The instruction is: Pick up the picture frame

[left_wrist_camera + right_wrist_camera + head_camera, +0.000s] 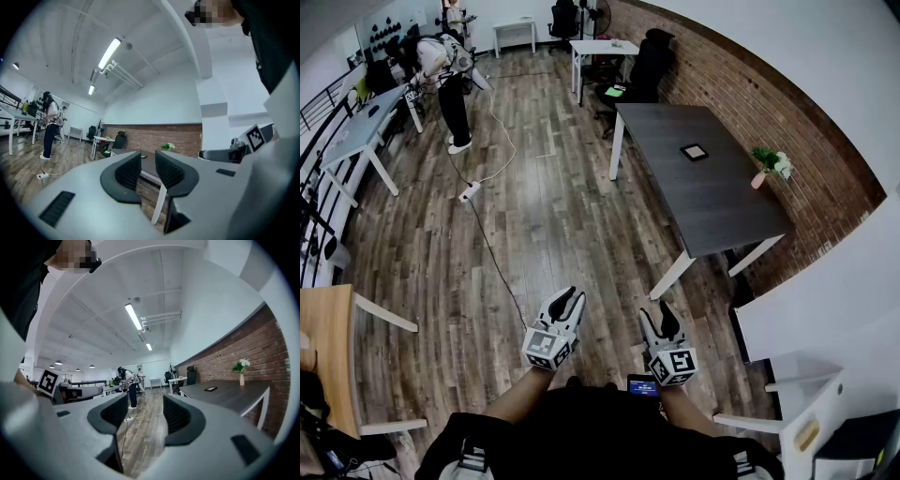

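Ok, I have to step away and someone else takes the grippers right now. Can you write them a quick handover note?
Left gripper: jaws slightly apart, nothing between them.
Right gripper: jaws wide apart, nothing between them.
Both are held level over the wooden floor, short of the table.
Picture frame: lying flat on the dark table, apart from the flower vase.
Done: nothing, the frame is untouched.
Left: walk to the table, grip the frame, lift it.

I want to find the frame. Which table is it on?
The dark table by the brick wall; only it holds the frame and a vase.
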Demonstrator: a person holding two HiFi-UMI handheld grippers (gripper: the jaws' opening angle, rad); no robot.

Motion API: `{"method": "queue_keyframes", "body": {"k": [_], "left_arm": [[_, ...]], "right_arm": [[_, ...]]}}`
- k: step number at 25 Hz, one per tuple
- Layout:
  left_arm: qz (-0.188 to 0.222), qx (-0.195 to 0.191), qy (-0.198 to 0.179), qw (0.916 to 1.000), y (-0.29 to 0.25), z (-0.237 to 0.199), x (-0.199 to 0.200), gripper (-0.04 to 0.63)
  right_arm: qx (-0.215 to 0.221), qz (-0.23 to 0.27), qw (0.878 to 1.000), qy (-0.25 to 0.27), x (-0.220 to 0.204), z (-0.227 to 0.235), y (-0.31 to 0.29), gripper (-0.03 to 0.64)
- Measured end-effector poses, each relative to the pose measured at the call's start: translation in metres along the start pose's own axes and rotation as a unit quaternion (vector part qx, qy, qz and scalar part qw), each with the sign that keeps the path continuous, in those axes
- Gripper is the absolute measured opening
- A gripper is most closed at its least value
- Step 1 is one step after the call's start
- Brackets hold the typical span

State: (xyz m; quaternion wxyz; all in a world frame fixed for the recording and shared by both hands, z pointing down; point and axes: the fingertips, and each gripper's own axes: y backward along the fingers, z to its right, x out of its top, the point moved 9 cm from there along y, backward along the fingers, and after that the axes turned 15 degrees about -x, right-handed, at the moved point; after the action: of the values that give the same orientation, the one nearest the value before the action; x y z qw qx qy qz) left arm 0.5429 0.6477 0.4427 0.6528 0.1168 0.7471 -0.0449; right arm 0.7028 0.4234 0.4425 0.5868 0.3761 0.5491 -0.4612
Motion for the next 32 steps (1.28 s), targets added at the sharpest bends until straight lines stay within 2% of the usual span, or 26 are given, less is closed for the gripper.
{"method": "queue_keyframes", "body": {"k": [4,11,18,32], "left_arm": [[0.001,-0.013,-0.015,0.9998,-0.004,0.019,0.010,0.077],[-0.011,-0.021,-0.001,0.9997,-0.014,0.036,0.003,0.081],[-0.006,-0.016,0.002,0.9999,-0.017,0.048,0.005,0.081],[-0.022,-0.012,0.000,0.9997,-0.037,0.089,-0.008,0.081]], "right_arm": [[0.005,0.013,1.000,0.008,0.011,0.009,0.003,0.238],[0.025,0.035,0.999,-0.009,0.014,0.019,0.015,0.238],[0.019,0.046,0.998,-0.031,0.021,0.036,0.020,0.238],[0.042,0.034,0.997,-0.056,0.011,0.080,0.032,0.238]]}}
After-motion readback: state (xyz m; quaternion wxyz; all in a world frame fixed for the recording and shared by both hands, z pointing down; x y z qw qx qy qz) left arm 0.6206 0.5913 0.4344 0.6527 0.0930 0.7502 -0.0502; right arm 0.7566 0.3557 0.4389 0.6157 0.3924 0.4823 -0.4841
